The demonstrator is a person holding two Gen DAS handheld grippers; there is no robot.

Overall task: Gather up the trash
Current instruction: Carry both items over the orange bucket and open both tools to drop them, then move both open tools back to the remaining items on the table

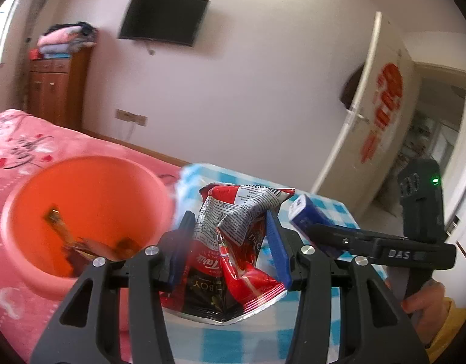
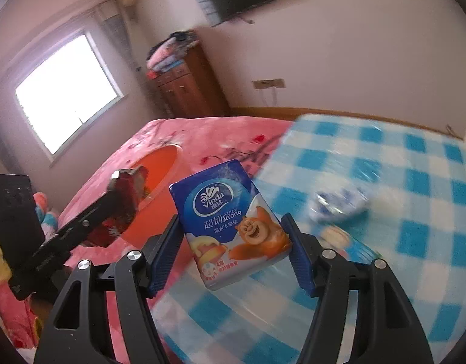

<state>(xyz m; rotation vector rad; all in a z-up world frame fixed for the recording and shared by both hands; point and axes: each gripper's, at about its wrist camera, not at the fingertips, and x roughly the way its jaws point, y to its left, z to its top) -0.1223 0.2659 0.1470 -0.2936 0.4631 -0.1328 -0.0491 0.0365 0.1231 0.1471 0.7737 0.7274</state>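
My left gripper (image 1: 229, 239) is shut on a crumpled red snack wrapper (image 1: 233, 242) and holds it just right of an orange bin (image 1: 90, 200) that stands on the bed. The bin holds some brown scraps. My right gripper (image 2: 233, 251) is shut on a blue Vinda tissue pack (image 2: 229, 224), held above the bed. The tissue pack (image 1: 308, 215) and right gripper also show in the left wrist view, at the right. The left gripper with the wrapper (image 2: 126, 203) shows in the right wrist view in front of the bin (image 2: 160, 182).
The bed has a pink blanket (image 1: 17, 151) and a blue checked cloth (image 2: 384, 176). A crumpled blue-and-white wrapper (image 2: 339, 204) lies on the cloth, with another flat packet (image 2: 351, 239) near it. A wooden cabinet (image 1: 57, 88), a wall TV and an open door (image 1: 378, 106) stand beyond.
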